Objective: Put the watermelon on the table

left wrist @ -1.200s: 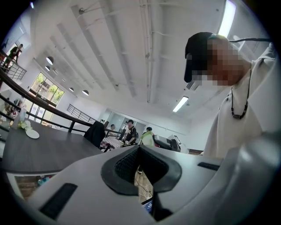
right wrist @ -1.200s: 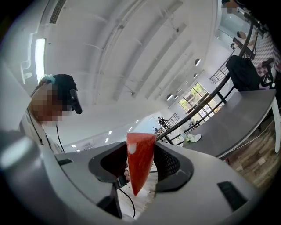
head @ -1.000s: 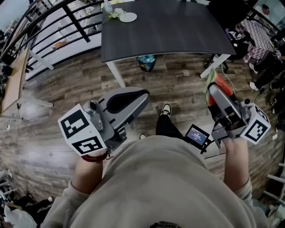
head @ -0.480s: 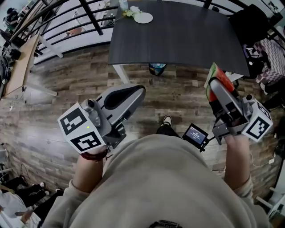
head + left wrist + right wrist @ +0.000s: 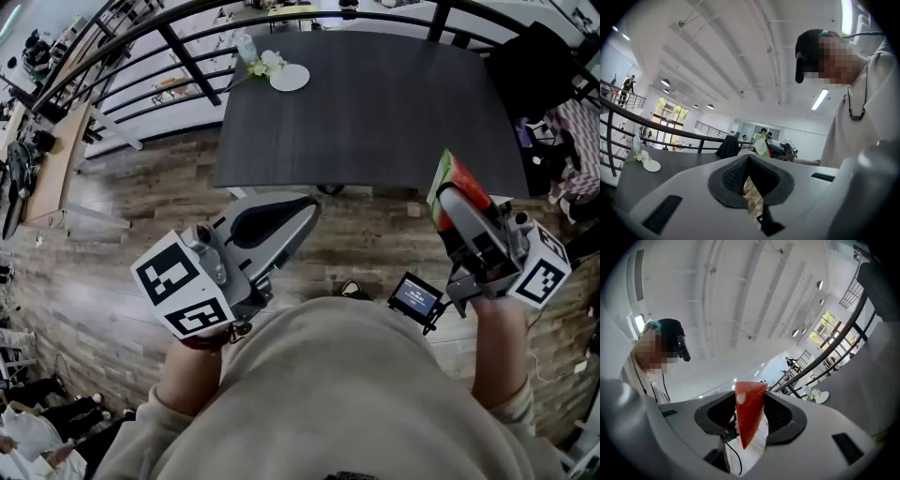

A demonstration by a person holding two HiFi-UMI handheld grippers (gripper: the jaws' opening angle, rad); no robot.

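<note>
So the right gripper (image 5: 461, 214) has its jaws spread fairly wide and clamped on a wedge of watermelon (image 5: 453, 176). In the right gripper view the red slice (image 5: 749, 413) sits pinched between the two dark pads with its point hanging down. From the head view, the slice has its green rind on the left and red flesh on the right. It's up in the air right at the near right corner of the dark table (image 5: 375, 103), not resting on the top. The left gripper (image 5: 302, 210) is just off the table's near left corner, over the wood floor (image 5: 122, 234). Its jaws are closed together at the tips with nothing between them; in the left gripper view you only see a sliver of floor through the gap behind the pads. The near half of the tabletop is bare, and at the far left corner there's a white plate (image 5: 289, 78) with some small flowers (image 5: 262, 64) beside it. A black railing (image 5: 187, 56) runs past the table's far left side.
</note>
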